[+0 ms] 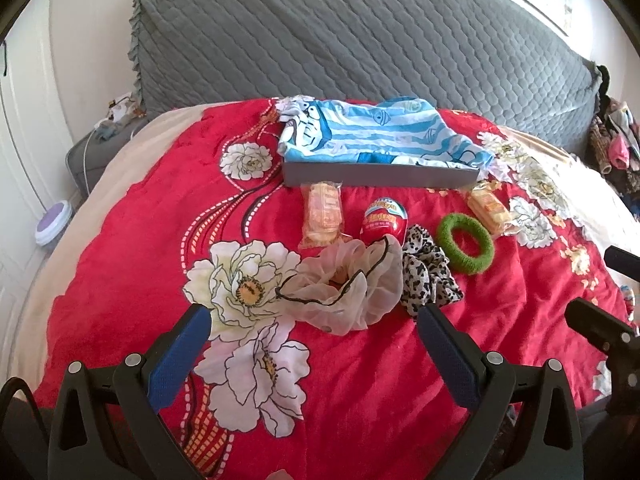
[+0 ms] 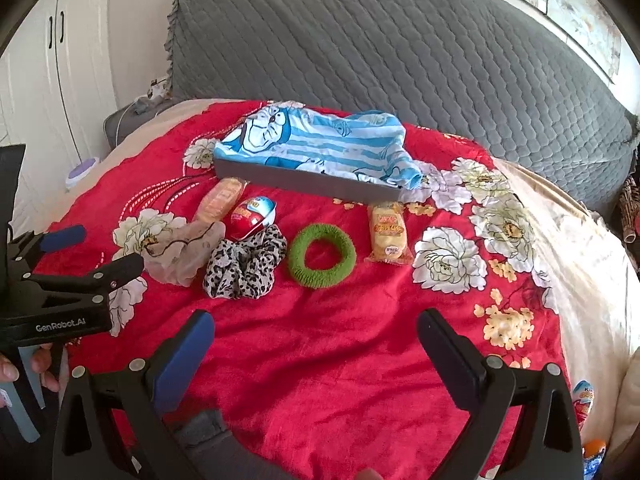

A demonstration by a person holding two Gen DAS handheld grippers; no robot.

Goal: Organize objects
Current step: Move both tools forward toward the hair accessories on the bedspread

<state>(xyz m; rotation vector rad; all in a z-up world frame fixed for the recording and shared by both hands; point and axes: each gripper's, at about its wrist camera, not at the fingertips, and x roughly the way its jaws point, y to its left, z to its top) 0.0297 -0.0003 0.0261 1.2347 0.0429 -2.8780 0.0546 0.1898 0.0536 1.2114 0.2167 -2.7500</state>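
Note:
On a red flowered bedspread [image 1: 360, 380] [image 2: 320, 360] lies a row of small things: a sheer beige scrunchie [image 1: 348, 284] [image 2: 180, 252], a leopard-print scrunchie [image 1: 428, 276] [image 2: 244, 266], a green ring scrunchie [image 1: 466, 246] [image 2: 322, 256], a red toy egg [image 1: 384, 218] [image 2: 252, 216] and two wrapped snack cakes [image 1: 322, 216] [image 2: 388, 234]. Behind them stands a grey shallow box [image 1: 380, 174] [image 2: 308, 182] with a blue striped cloth [image 1: 380, 132] [image 2: 320, 140] in it. My left gripper [image 1: 316, 316] is open just short of the beige scrunchie. My right gripper [image 2: 316, 320] is open, with nothing between its fingers.
A grey quilted headboard cover [image 1: 360, 40] [image 2: 400, 48] rises behind the bed. A purple-lidded container [image 1: 54, 220] sits on the floor at left. Clothes [image 1: 616, 140] pile at the right edge. A person's hand [image 2: 24, 364] holds the left gripper's handle.

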